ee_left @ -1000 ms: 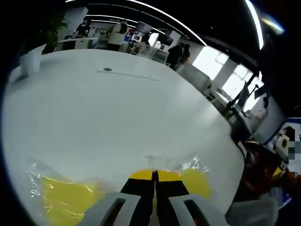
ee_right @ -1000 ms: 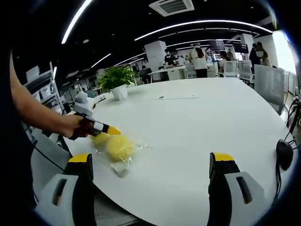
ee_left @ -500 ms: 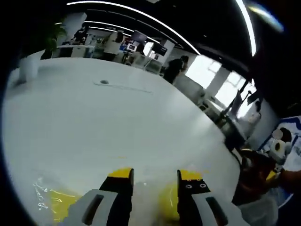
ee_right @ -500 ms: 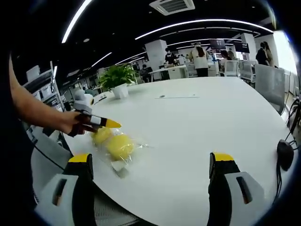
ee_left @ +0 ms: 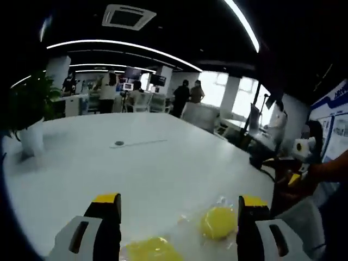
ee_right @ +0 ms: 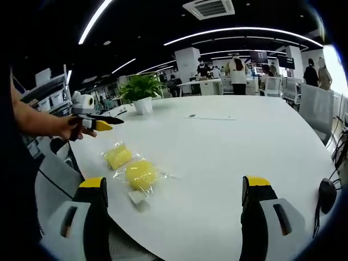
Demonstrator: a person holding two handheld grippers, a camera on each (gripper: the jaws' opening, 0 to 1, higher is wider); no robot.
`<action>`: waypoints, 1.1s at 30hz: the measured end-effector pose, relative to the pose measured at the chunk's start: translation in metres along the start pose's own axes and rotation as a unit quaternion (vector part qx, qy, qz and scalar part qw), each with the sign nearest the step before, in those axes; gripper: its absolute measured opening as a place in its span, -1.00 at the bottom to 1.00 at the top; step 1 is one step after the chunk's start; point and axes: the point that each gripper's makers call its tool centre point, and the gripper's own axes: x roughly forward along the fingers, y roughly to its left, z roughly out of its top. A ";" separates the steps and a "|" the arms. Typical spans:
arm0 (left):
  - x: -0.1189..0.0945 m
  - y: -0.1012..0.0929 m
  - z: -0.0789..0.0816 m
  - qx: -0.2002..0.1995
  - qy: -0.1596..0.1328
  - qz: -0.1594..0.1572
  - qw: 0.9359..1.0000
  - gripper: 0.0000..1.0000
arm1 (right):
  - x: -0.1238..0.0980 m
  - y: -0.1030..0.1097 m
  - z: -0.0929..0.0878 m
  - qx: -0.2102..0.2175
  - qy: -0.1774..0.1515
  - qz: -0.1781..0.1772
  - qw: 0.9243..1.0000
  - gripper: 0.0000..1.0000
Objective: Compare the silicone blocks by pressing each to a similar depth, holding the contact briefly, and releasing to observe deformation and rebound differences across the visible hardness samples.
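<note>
Two yellow silicone blocks [ee_right: 132, 166] — bagged, white table [ee_right: 228, 141]

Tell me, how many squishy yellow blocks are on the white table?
2. Both lie in clear wrap near the table's edge: a squarer yellow block closer to the left gripper, and a rounder yellow block beside it, closer to the right gripper. None seems hidden.

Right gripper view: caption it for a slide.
Left gripper lifted clear of two bagged yellow silicone blocks on the white table.
</note>
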 end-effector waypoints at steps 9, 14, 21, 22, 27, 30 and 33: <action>-0.067 0.022 -0.015 0.029 0.013 0.053 0.998 1.00 | 0.002 0.007 -0.004 -0.033 0.011 0.005 0.999 0.93; -0.101 0.031 -0.020 0.022 -0.018 0.072 0.997 1.00 | 0.003 0.014 -0.003 -0.043 0.006 0.014 0.999 0.93; -0.131 0.036 -0.030 0.042 -0.045 0.086 0.994 1.00 | 0.003 0.019 0.006 -0.046 -0.010 0.019 0.999 0.93; -0.132 0.037 -0.034 0.041 -0.041 0.089 0.994 1.00 | 0.003 0.020 0.006 -0.046 -0.010 0.018 0.999 0.93; -0.143 0.023 -0.046 0.047 -0.021 0.088 0.995 1.00 | 0.001 0.024 -0.004 -0.048 0.002 0.020 0.999 0.93; -0.150 0.018 -0.046 0.042 -0.030 0.083 0.995 1.00 | -0.004 0.025 -0.007 -0.043 -0.002 0.018 0.999 0.93; -0.154 0.028 -0.063 0.042 -0.004 0.084 0.996 1.00 | -0.005 0.030 -0.011 -0.041 0.003 0.021 0.999 0.93</action>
